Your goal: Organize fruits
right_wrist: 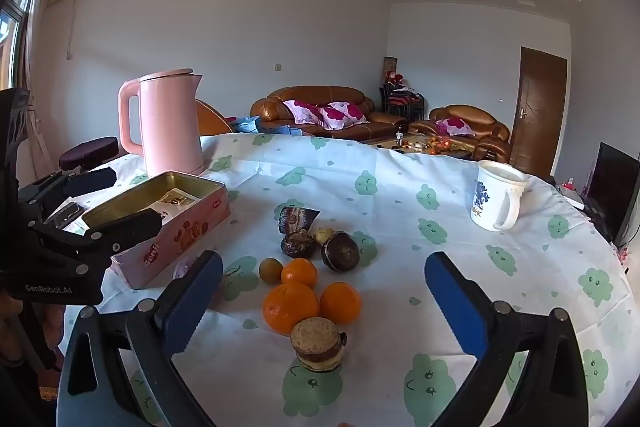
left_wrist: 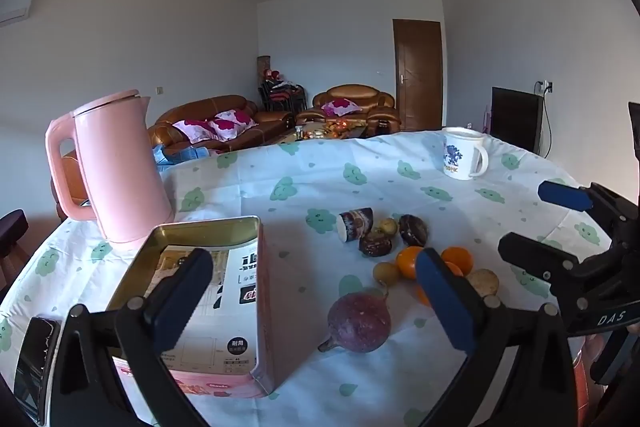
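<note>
An open pink tin box lies on the table's left side with a printed card inside. Loose fruit sits at mid-table: three oranges, a small brown-green fruit, two dark round fruits, a purple-red fruit and a tan-capped one. My left gripper is open, with the purple-red fruit between its fingers. My right gripper is open around the oranges and the tan-capped fruit.
A pink kettle stands behind the tin. A white mug stands at the far right. A small tipped paper cup lies by the dark fruits. A phone lies left of the tin.
</note>
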The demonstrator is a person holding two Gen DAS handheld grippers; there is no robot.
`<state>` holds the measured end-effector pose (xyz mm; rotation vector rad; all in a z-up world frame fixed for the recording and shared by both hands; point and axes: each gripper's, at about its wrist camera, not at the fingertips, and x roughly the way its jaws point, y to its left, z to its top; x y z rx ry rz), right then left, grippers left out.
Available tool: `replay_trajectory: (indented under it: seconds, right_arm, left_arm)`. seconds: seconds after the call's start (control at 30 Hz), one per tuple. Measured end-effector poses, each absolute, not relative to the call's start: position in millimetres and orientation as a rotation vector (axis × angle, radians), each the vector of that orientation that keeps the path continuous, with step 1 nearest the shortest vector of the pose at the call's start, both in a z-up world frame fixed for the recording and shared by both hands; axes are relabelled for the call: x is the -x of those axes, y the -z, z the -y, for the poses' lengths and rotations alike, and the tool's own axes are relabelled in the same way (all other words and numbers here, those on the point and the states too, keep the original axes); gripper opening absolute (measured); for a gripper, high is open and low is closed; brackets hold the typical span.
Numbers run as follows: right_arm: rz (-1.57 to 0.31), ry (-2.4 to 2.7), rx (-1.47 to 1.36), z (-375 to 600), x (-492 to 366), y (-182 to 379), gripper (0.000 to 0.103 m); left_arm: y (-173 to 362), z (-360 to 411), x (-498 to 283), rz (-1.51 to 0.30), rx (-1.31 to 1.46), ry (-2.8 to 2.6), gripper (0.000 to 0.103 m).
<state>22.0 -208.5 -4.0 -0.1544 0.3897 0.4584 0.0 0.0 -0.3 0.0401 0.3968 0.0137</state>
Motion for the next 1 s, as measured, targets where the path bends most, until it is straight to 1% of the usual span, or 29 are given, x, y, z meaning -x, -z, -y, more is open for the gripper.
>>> replay_trajectory:
  seconds: [0.17, 0.23, 1.0]
  right_arm:
    - [-0.385, -0.462, 0.149, 209.2, -19.7, 3.0, 0.102]
    - [-0.393, -0.456, 0.154, 208.3, -20.5, 3.6, 0.102]
    - [-0.389, -0.439, 0.133, 213.0, -16.4, 2.6, 0.102]
  left_arm:
    - [1.0, 8.9, 5.0, -0.394, -0.074, -0.025, 0.103]
    - [2.3, -4.0, 2.4, -0.418, -0.035, -0.002, 0.103]
    - [-1.4, 2.0, 4.6, -0.408, -0.044, -0.012, 0.103]
